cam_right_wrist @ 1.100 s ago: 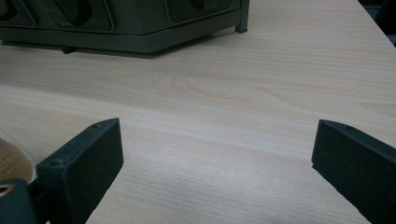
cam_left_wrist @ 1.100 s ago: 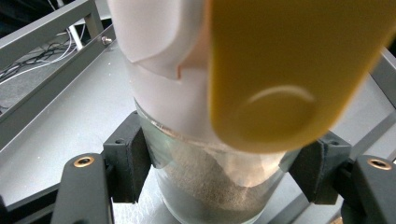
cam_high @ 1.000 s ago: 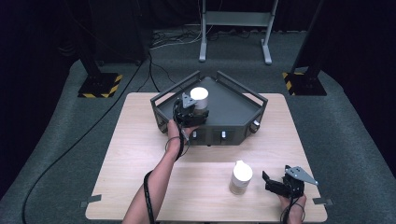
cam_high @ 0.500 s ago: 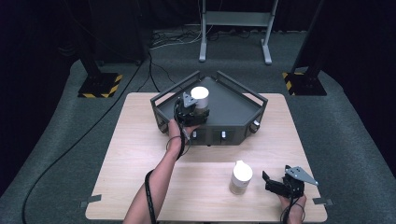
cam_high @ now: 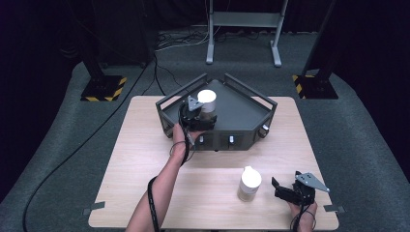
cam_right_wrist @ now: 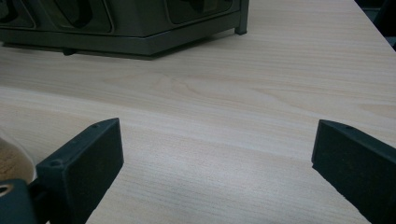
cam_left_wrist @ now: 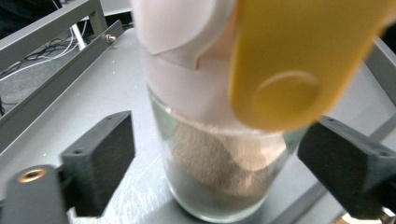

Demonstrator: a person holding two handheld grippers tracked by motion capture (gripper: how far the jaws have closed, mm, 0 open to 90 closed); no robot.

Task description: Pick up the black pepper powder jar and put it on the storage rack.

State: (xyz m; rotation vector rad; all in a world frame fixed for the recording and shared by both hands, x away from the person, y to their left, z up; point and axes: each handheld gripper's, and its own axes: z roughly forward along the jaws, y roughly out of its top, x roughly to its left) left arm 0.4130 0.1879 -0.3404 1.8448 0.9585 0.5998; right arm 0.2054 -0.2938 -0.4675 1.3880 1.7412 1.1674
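Observation:
A glass jar (cam_high: 207, 103) with a white lid and brownish powder stands on the floor of the grey tray (cam_high: 241, 108). My left gripper (cam_high: 203, 117) reaches into the tray around it. Its jaws have just been opening. In the left gripper view the two black pads (cam_left_wrist: 100, 165) stand off either side of the jar (cam_left_wrist: 219, 172), a gap showing at each, and a blurred yellow shape (cam_left_wrist: 299, 60) covers the jar's upper right. A second white-lidded jar (cam_high: 250, 183) stands on the wooden table (cam_high: 145, 159) near the front. My right gripper (cam_high: 279, 189) rests just right of it, open and holding nothing.
The tray has raised rails and sits at the far middle of the table. In the right gripper view its dark base (cam_right_wrist: 121, 28) lies ahead across bare wood, and the second jar's edge (cam_right_wrist: 11, 161) shows at the lower left. Stands and cables occupy the floor beyond the table.

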